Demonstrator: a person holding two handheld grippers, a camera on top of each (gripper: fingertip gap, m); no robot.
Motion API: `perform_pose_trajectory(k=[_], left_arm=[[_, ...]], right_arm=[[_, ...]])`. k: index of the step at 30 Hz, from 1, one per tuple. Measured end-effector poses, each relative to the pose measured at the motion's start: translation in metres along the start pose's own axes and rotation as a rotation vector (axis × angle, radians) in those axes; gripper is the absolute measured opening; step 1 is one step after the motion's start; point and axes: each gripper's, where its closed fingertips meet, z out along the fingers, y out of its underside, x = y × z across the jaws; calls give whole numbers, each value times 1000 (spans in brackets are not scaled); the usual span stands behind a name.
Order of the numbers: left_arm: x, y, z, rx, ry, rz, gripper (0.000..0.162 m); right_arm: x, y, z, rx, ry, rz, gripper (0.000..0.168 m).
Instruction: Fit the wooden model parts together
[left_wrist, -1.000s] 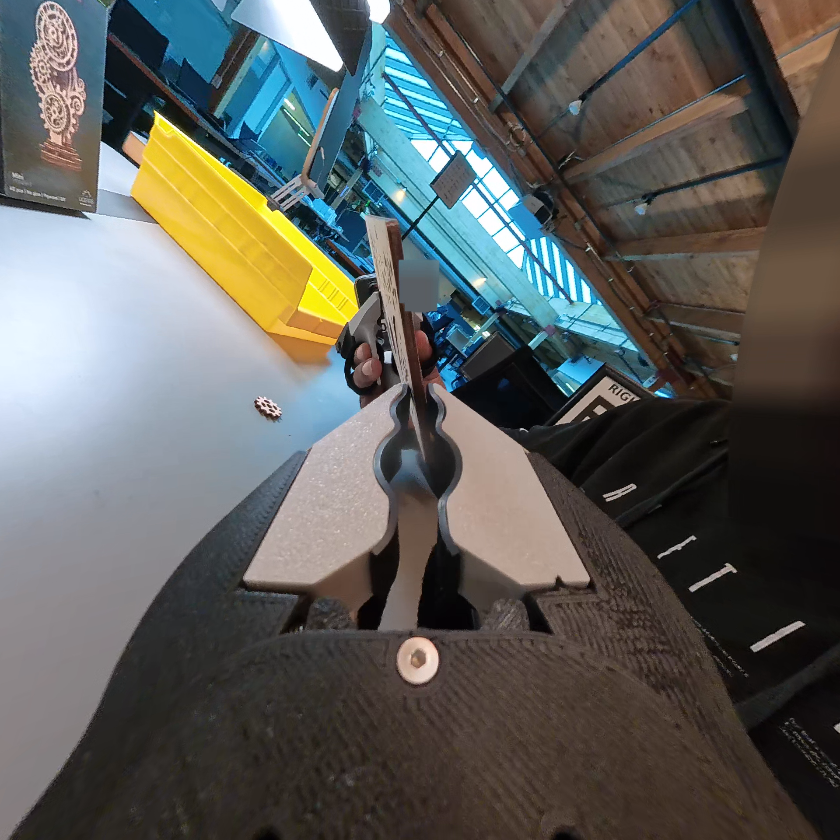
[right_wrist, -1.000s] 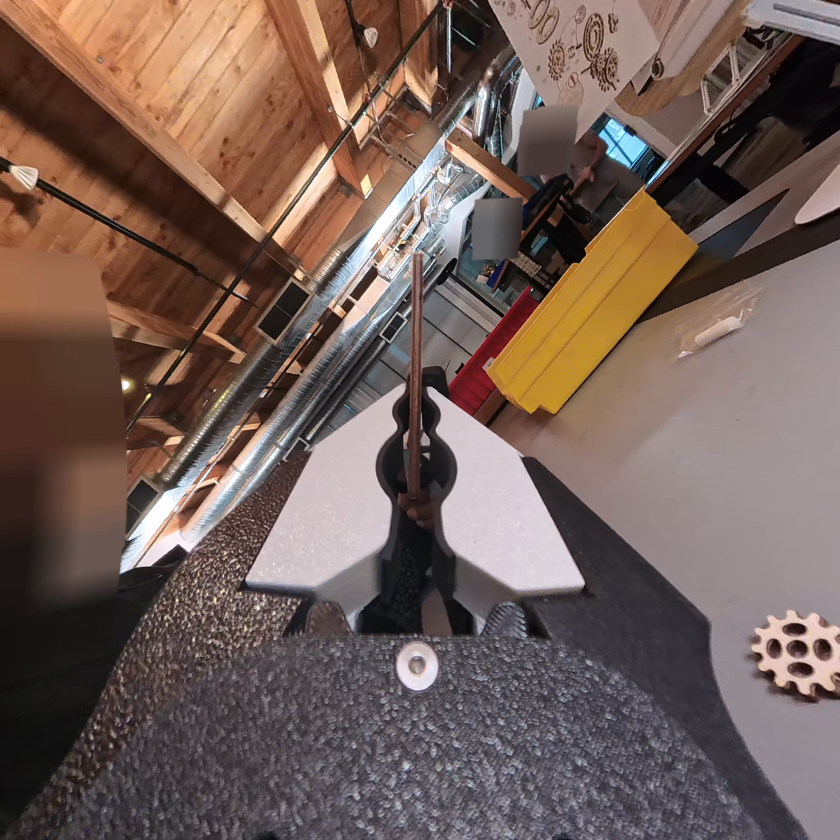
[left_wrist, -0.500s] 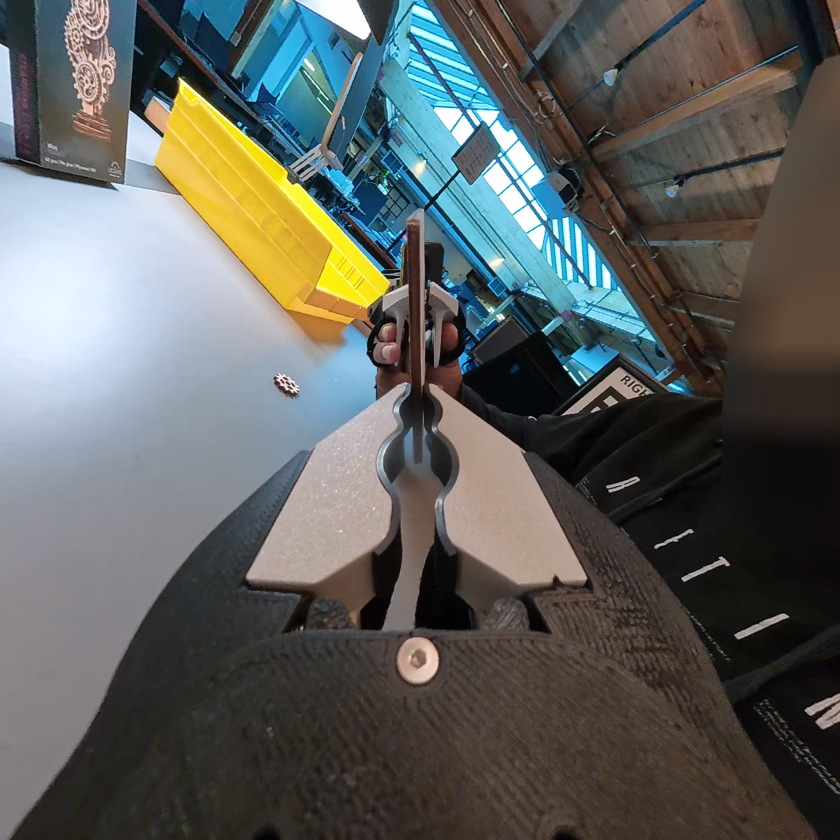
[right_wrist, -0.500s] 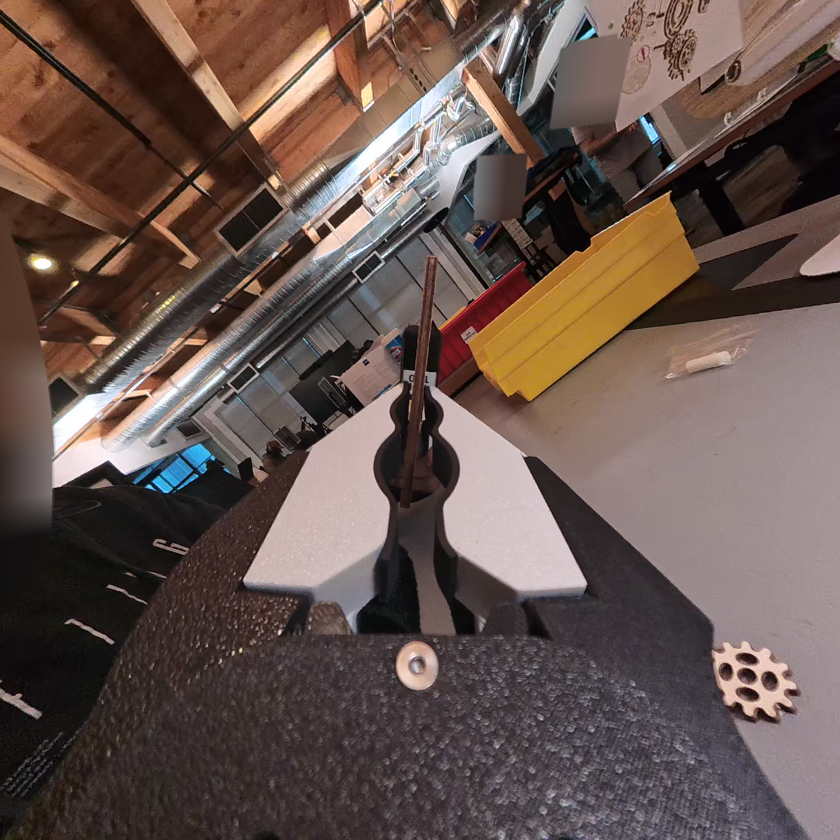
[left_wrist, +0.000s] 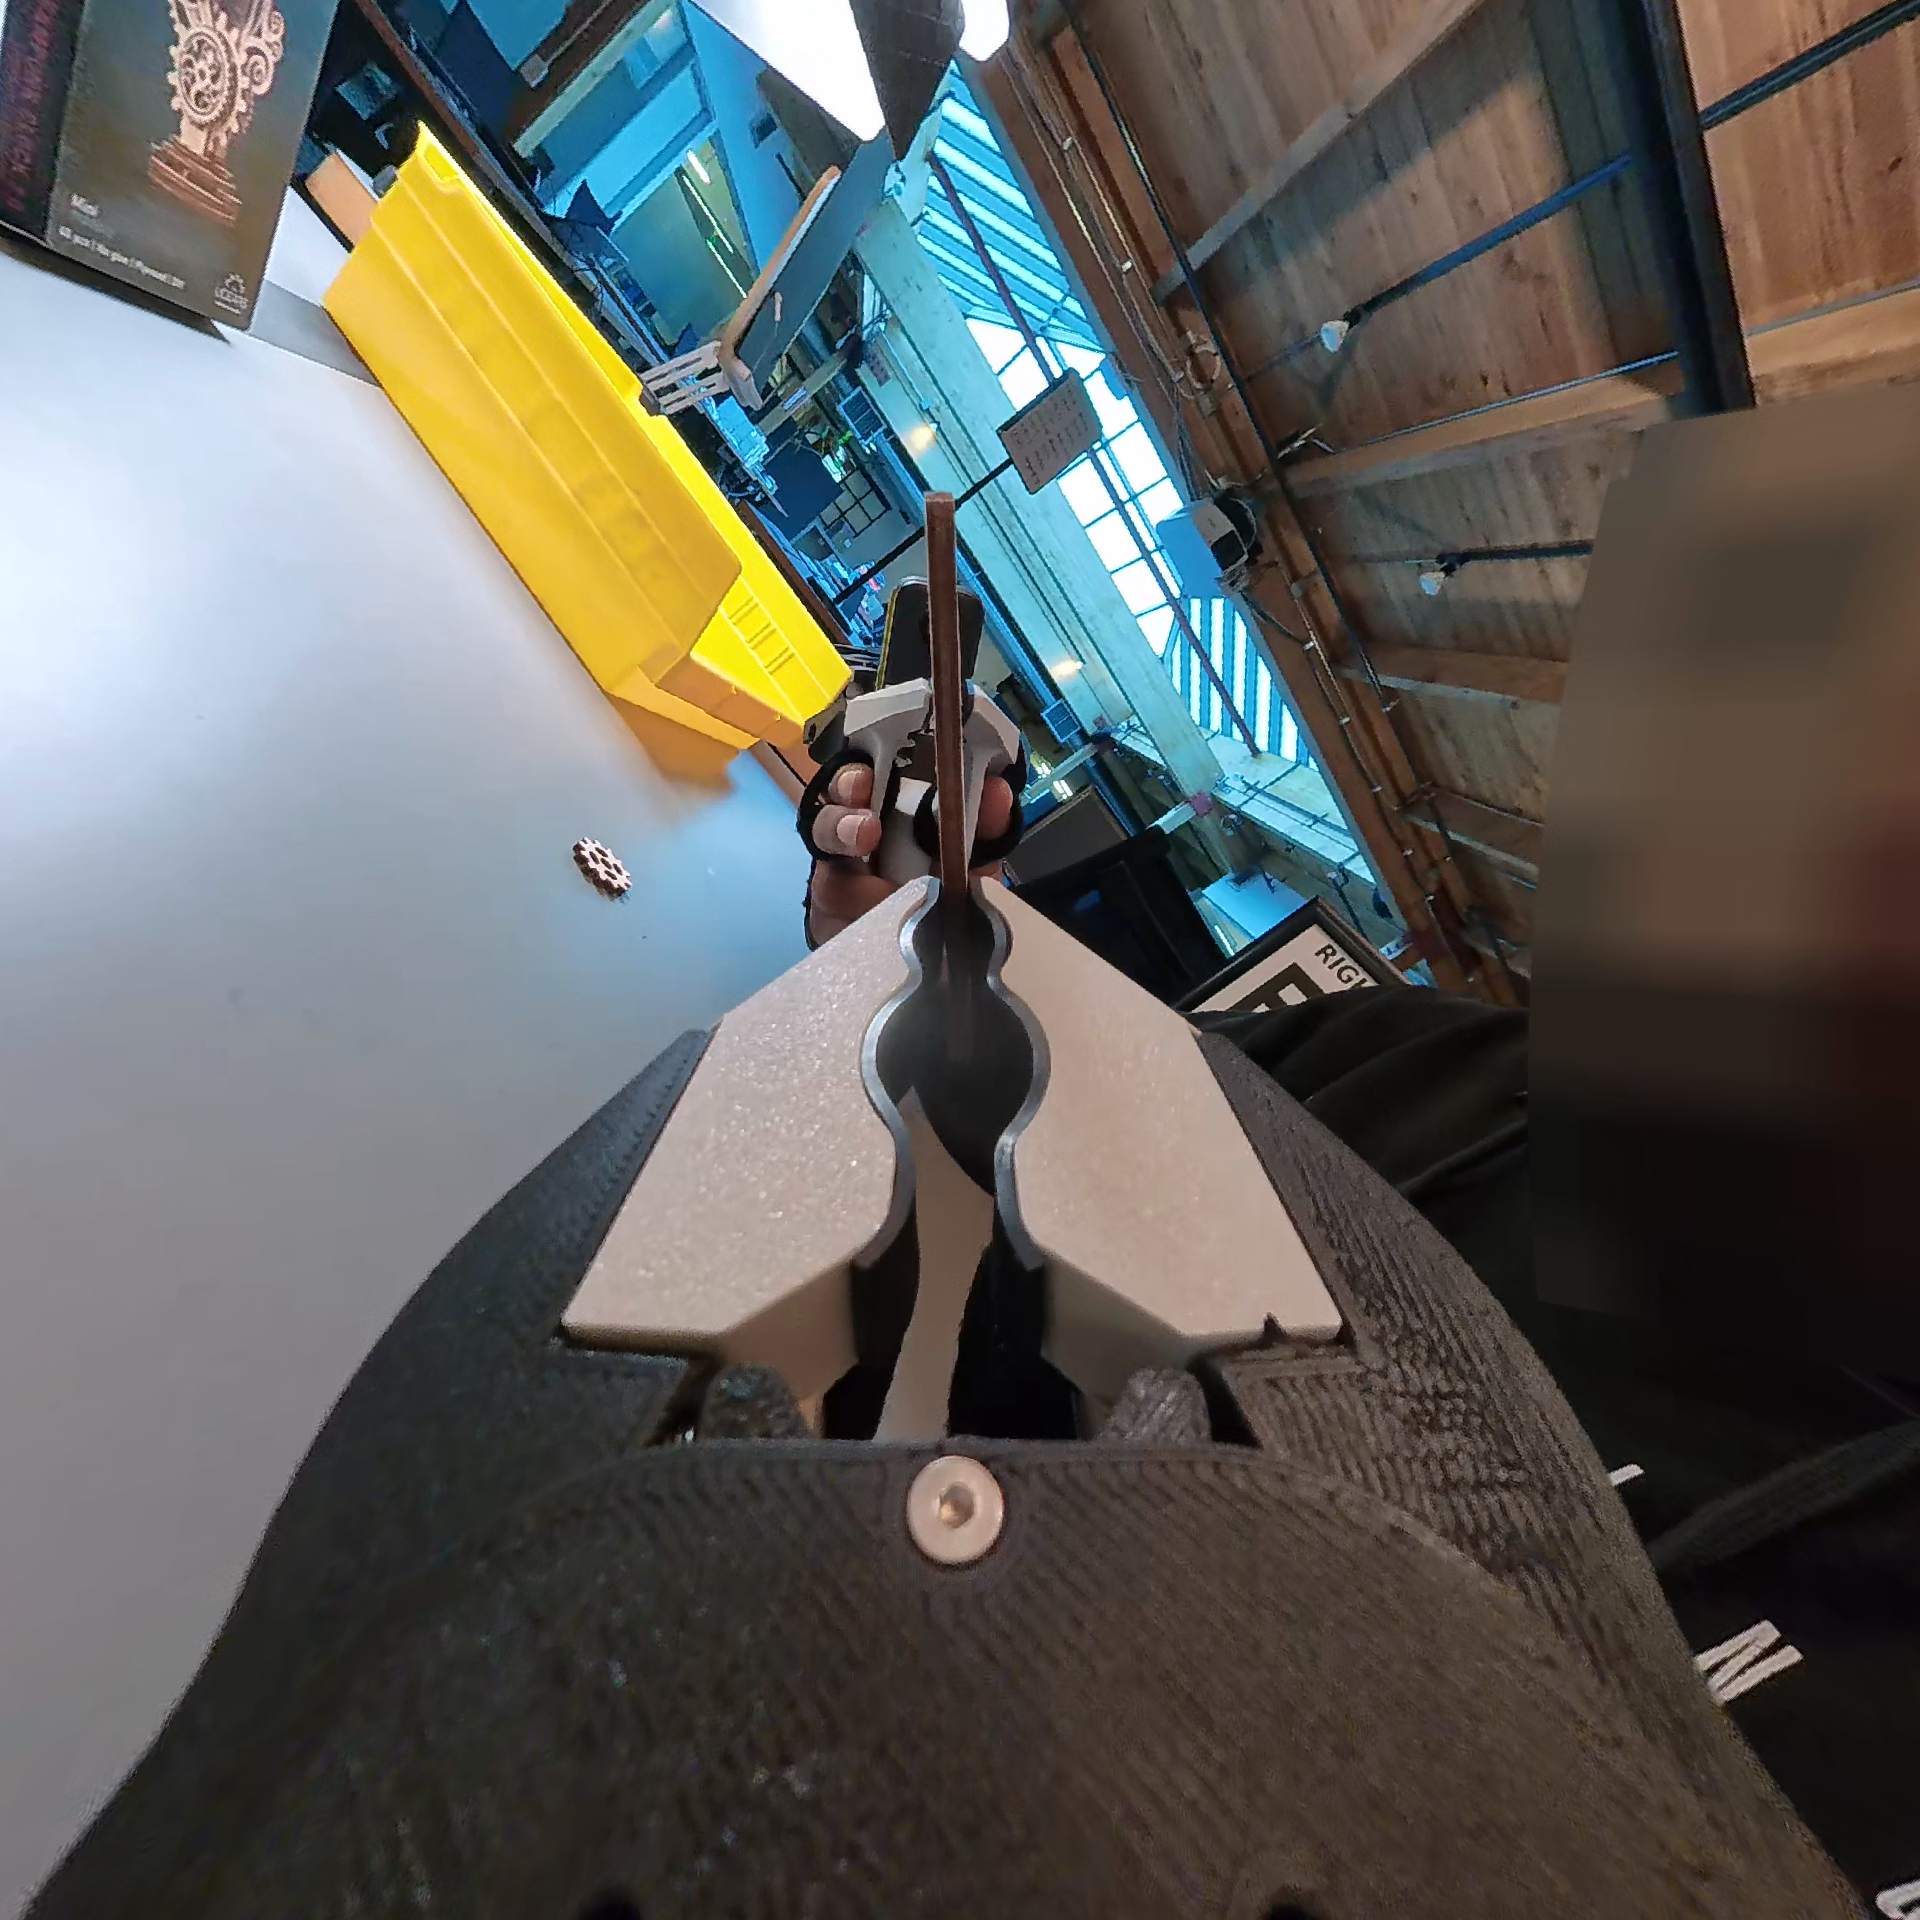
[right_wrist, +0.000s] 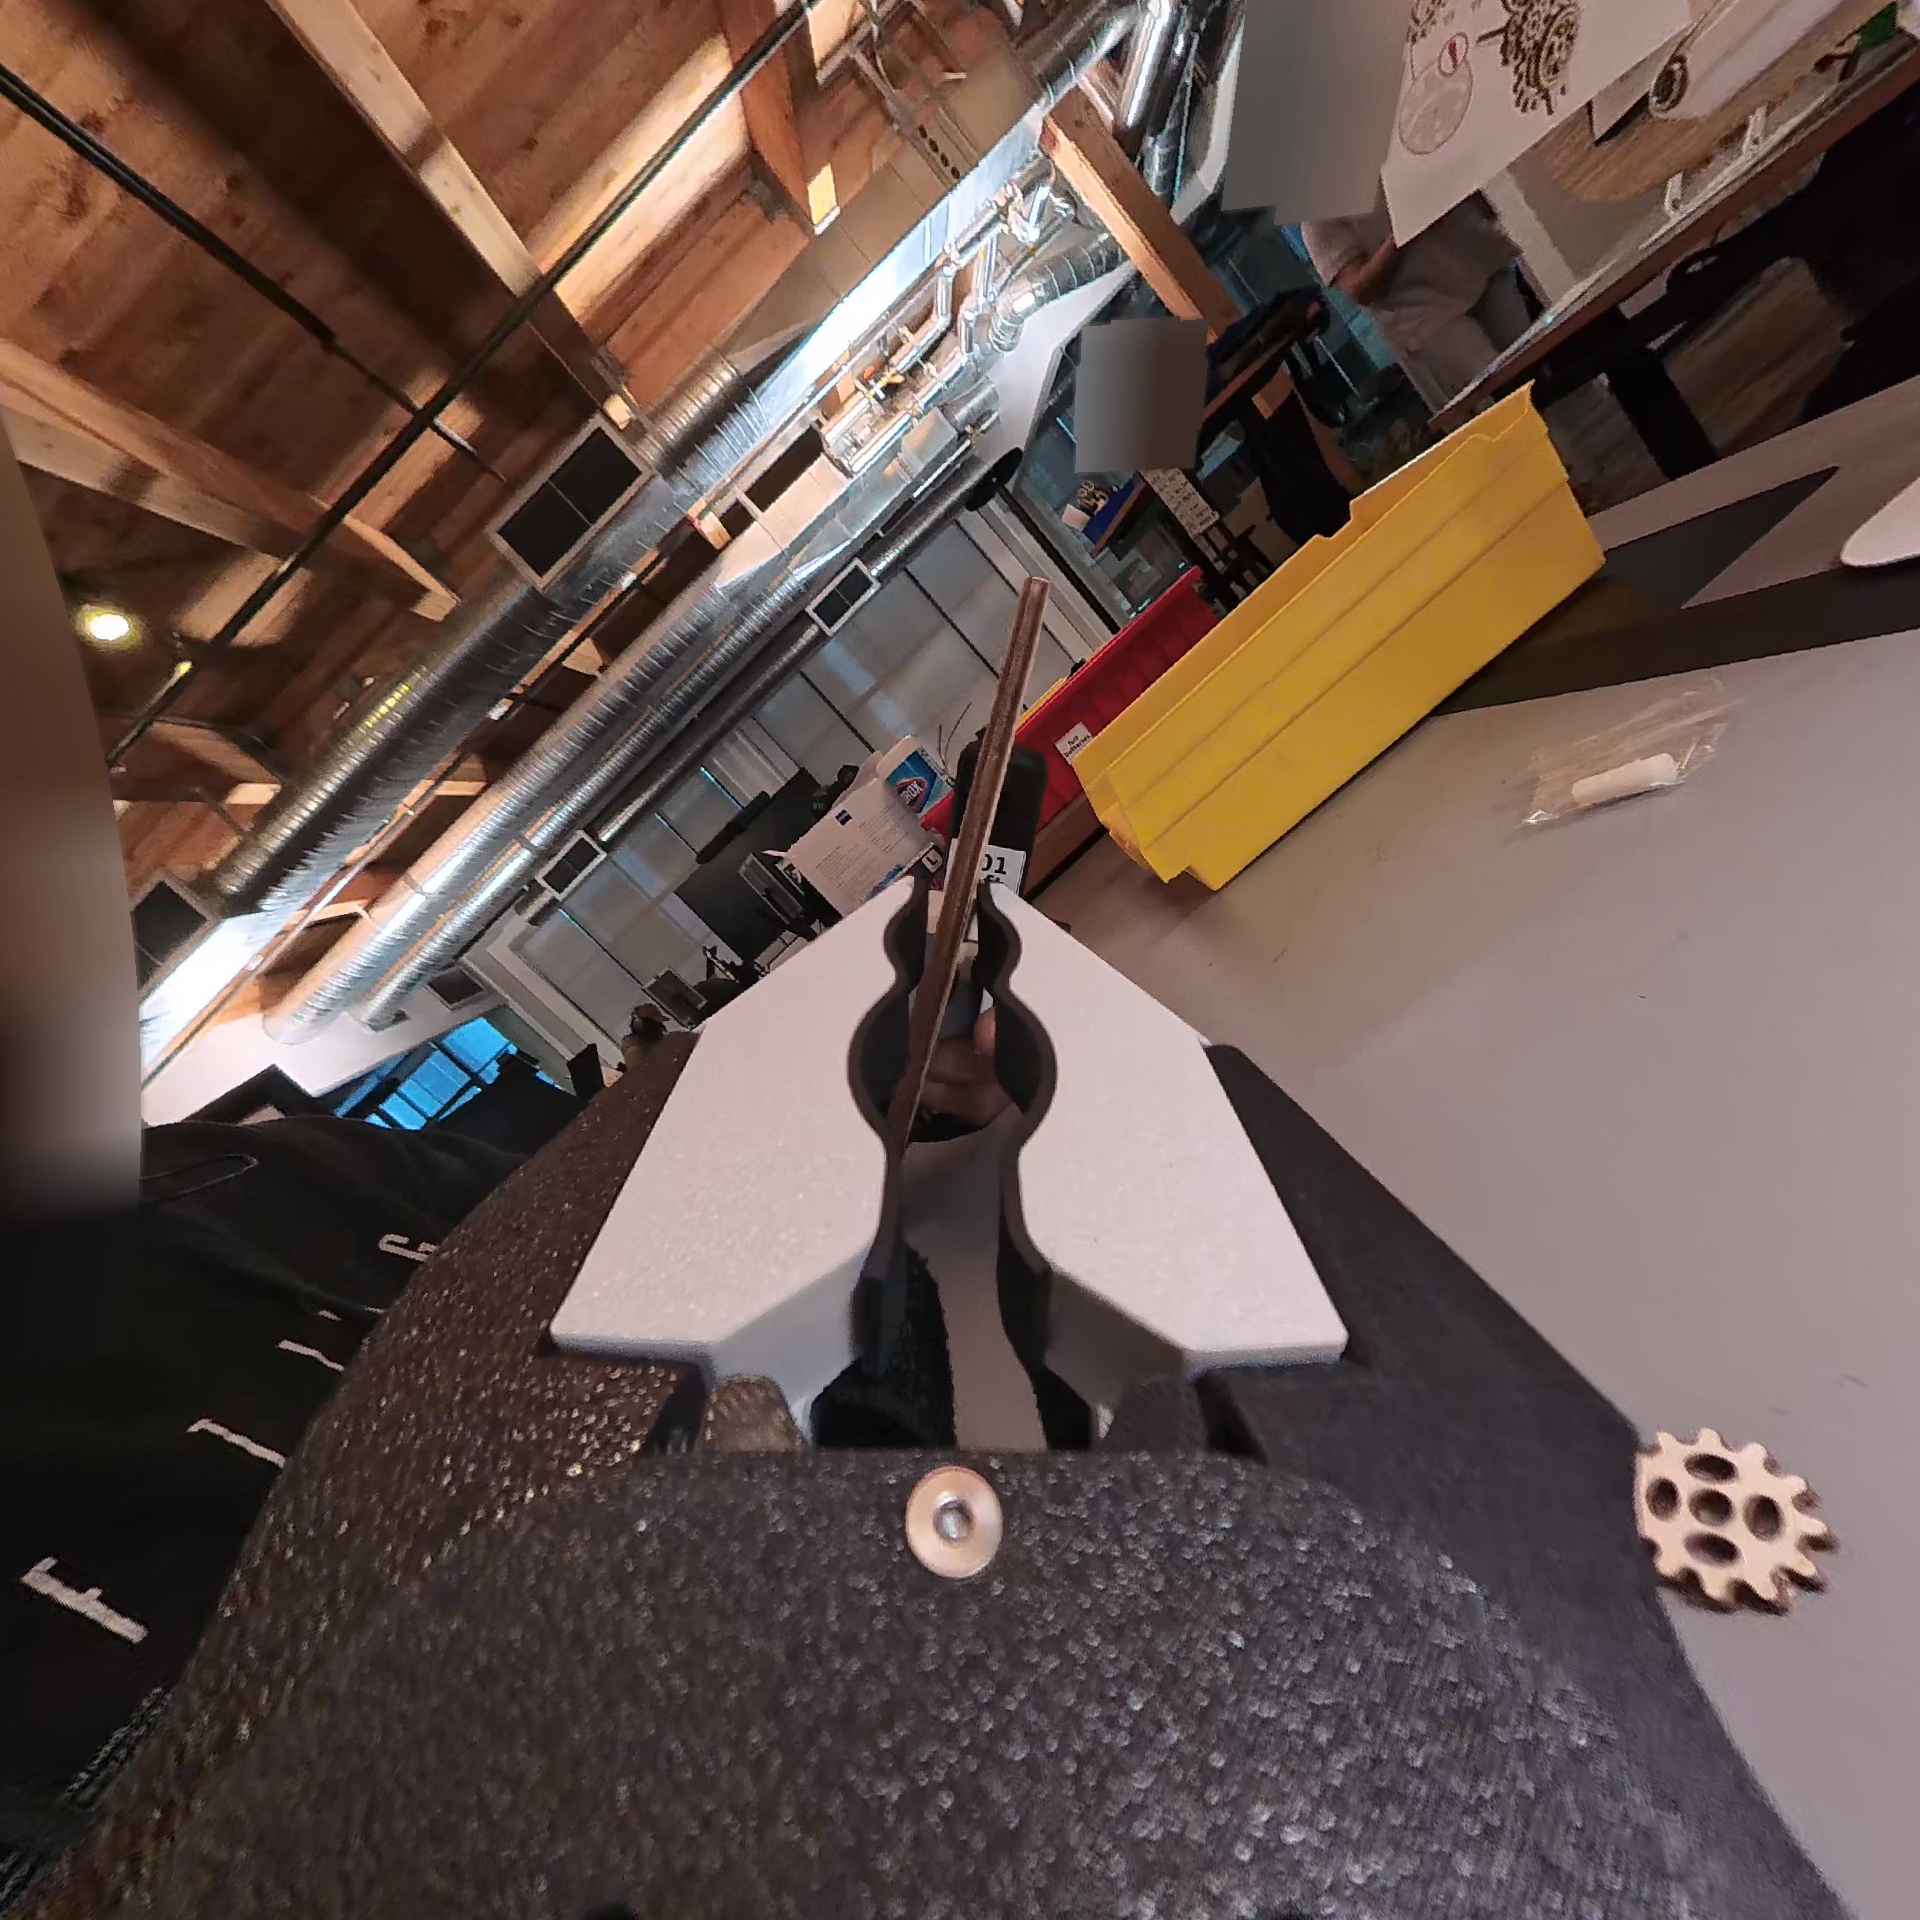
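A thin dark wooden panel (left_wrist: 943, 675) shows edge-on and stands up from between the tips of my left gripper (left_wrist: 951, 904), which is shut on it. Just behind it is my right gripper (left_wrist: 920, 748), held by a hand. In the right wrist view a thin wooden panel (right_wrist: 992, 790) leans slightly right between the tips of my right gripper (right_wrist: 951, 920), shut on it, with the left gripper (right_wrist: 1003, 805) just behind. I cannot tell whether both hold one panel. A small wooden gear (left_wrist: 601, 864) lies on the grey table (left_wrist: 260, 727); it also shows in the right wrist view (right_wrist: 1730, 1536).
A yellow bin (left_wrist: 582, 499) stands at the table's far edge, also in the right wrist view (right_wrist: 1340, 675), with a red bin (right_wrist: 1127, 665) beside it. A dark model box (left_wrist: 156, 156) stands at the back. A clear bag with a white piece (right_wrist: 1621, 774) lies on the table. Spacing between my two grippers at the tips: around 11 centimetres.
In the left wrist view the panel has turned from showing its face to edge-on. The right wrist view has tipped down toward the table, and its panel now leans right.
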Motion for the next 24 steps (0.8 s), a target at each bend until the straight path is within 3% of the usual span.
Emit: perform_pose_trajectory(k=[13,24], left_arm=[[-3,0,-1,-12,-41,6,2],[8,11,-7,-137,-38,80,2]], right_arm=[[6,3,-1,-8,0,63,4],[0,11,-3,-172,-2,-60,25]])
